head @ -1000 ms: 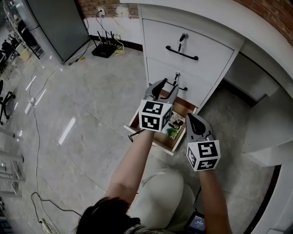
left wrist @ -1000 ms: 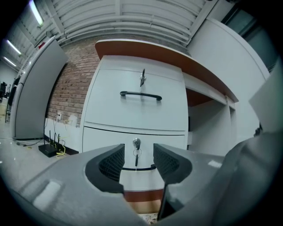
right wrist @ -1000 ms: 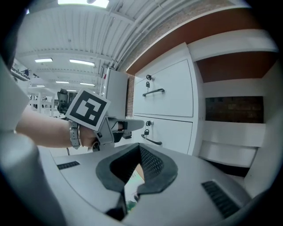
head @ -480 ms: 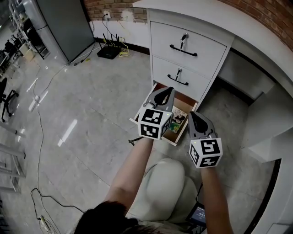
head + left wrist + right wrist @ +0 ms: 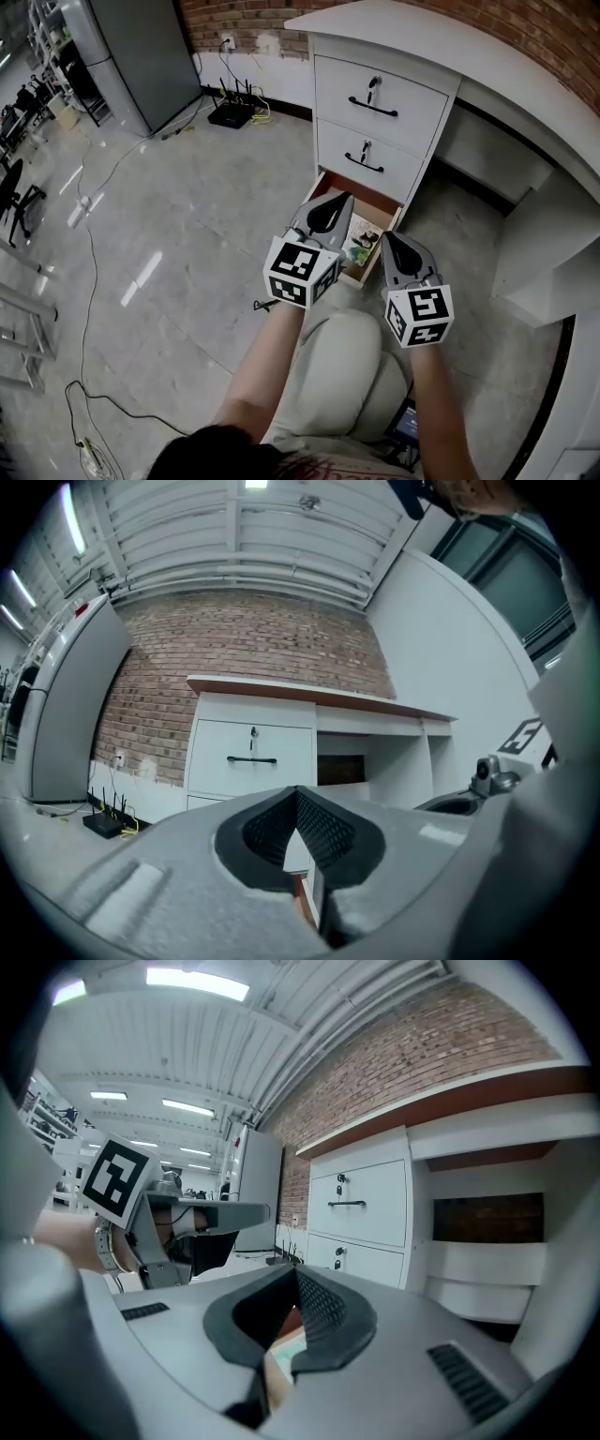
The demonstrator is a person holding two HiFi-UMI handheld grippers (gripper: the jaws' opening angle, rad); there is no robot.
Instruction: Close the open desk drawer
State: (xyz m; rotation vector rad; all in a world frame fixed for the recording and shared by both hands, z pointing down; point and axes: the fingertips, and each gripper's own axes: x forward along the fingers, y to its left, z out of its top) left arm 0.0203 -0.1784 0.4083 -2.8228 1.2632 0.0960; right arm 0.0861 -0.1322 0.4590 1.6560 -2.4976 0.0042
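The bottom drawer (image 5: pixel 373 204) of the desk (image 5: pixel 403 37) stands pulled out. The approach is in hand. The left hand-held gripper (image 5: pixel 337 201) has just been closing on nothing, its jaws pressed together; the right hand-held gripper (image 5: pixel 390 238) is likewise pressed together and empty. Both hover over the drawer's front. Next, I judge, comes a square push inward.

bright ceiling strip lights (image 5: pixel 197 983), glare on floor (image 5: pixel 141 272), fisheye-warped edges.

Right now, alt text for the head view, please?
The bottom drawer stands open below two closed drawers. The left gripper, jaws just closed on nothing, and the shut right gripper hover over it.
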